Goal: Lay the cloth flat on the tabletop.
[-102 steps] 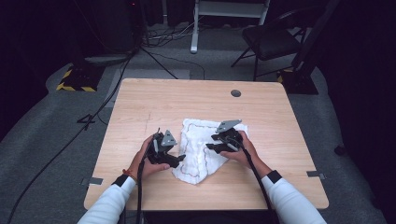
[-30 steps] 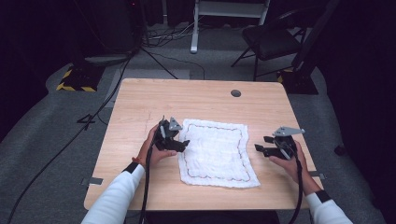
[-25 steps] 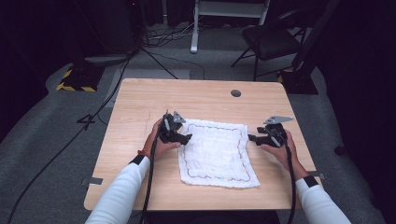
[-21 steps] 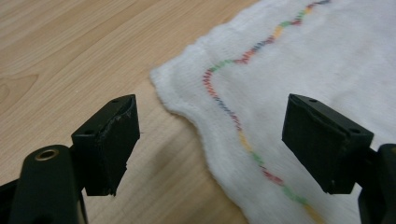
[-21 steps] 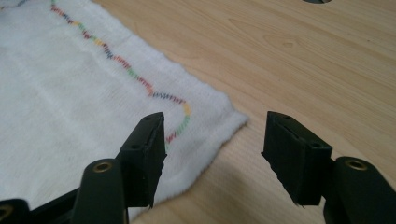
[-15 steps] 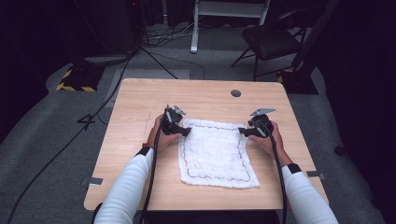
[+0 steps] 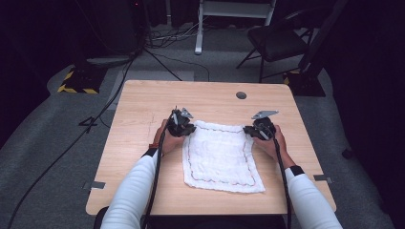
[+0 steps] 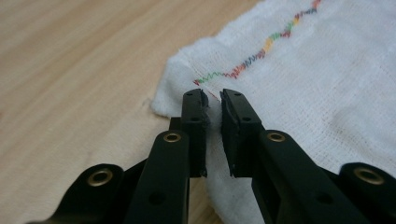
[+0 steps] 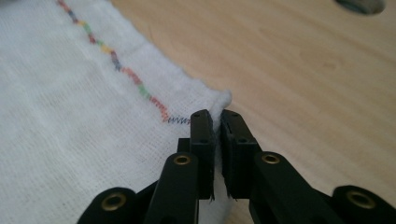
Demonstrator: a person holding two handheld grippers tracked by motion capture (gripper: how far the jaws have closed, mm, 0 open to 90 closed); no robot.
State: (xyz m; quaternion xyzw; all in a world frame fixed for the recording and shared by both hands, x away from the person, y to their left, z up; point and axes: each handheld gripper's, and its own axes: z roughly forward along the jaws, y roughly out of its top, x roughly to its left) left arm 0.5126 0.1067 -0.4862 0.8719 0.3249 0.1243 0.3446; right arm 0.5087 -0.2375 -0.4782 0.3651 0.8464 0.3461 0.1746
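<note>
A white cloth (image 7: 219, 155) with a coloured zigzag stitch border lies spread flat on the wooden table (image 7: 143, 105). My left gripper (image 7: 187, 128) sits at the cloth's far left corner. In the left gripper view its jaws (image 8: 212, 95) have just been closing and now pinch a fold of the cloth (image 8: 303, 70) at that corner. My right gripper (image 7: 248, 130) is at the far right corner. Its jaws (image 9: 217, 116) have also just been closing and are shut on the cloth's (image 9: 70, 93) edge by the stitching.
A round grommet hole (image 7: 241, 95) is in the table beyond the cloth, also seen as the grommet (image 9: 362, 3) past the right jaws. A black chair (image 7: 279, 40) and a white stand (image 7: 234, 9) are on the floor behind. Cables run along the floor at left.
Both hands moved from the cloth's sides up to its far corners. Both pairs of jaws went from open to shut on those corners. The cloth, bunched earlier, lies flat.
</note>
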